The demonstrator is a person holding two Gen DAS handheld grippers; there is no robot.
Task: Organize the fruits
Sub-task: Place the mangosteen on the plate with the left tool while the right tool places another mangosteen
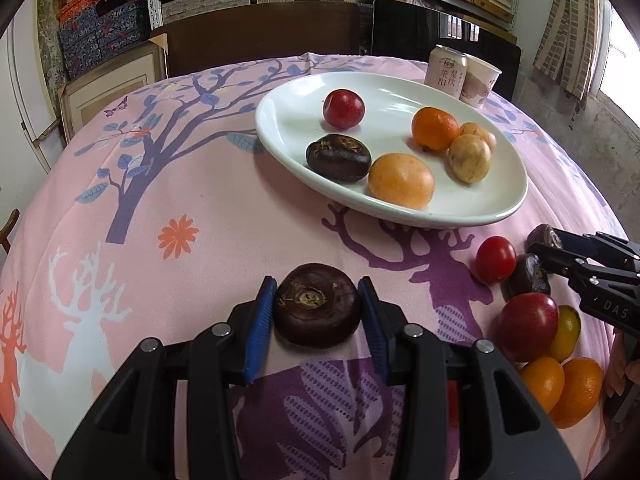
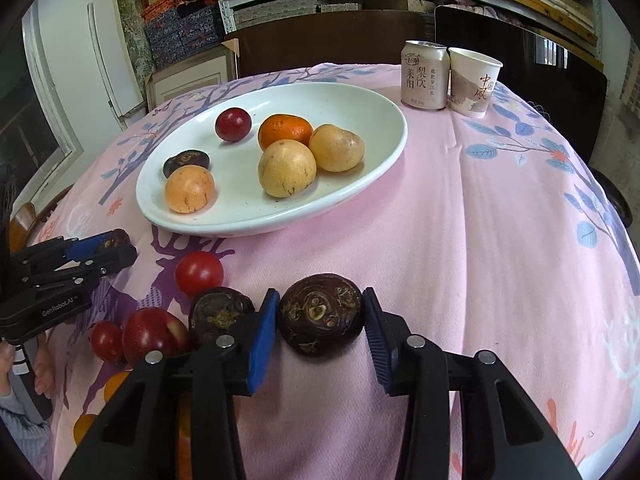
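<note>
— What colour is the cloth (image 1: 224, 200) over the bench?
— Pink, printed with purple trees, blue leaves, white and orange deer, and an orange flower.
— And the plate (image 2: 360, 120)?
— Plain glossy white. On it lie a dark red plum (image 2: 233, 124), an orange mandarin (image 2: 285, 130), two speckled tan-yellow fruits and a dark brown water chestnut (image 2: 186, 161).
— The grippers?
— Black, with ribbed blue pads on the fingers (image 1: 261, 320).
— The can (image 2: 425, 76)?
— Pale pink with dark lettering, beside a white cup (image 2: 474, 82) with brown markings.
</note>
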